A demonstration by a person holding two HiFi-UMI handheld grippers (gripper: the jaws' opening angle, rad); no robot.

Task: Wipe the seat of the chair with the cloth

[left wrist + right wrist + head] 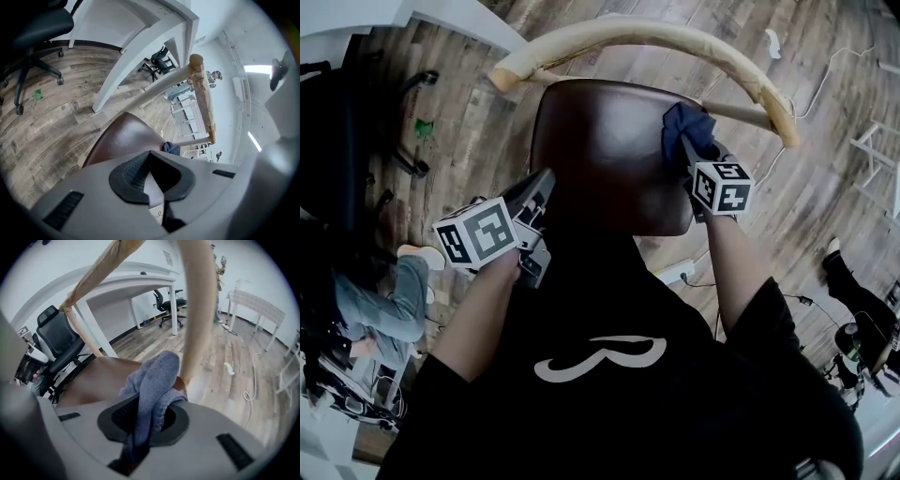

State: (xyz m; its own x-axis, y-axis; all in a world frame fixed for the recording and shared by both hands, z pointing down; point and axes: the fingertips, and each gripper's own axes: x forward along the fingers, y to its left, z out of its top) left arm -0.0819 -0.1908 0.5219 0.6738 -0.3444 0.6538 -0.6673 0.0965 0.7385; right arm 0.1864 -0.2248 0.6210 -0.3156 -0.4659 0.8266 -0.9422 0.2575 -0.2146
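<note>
Shirt [609,394] nearest; left gripper [547,183] idles, seemingly closed and empty, while right gripper [687,150] clamps the cloth [682,124] on the seat [600,159], mid-wipe: next, sweep across.

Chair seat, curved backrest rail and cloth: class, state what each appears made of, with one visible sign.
The chair seat looks like dark brown leather or vinyl: smooth, faintly glossy. The backrest rail looks like pale wood: matte, slightly rough. The cloth looks like blue terry or microfibre: fuzzy, softly folded.
</note>
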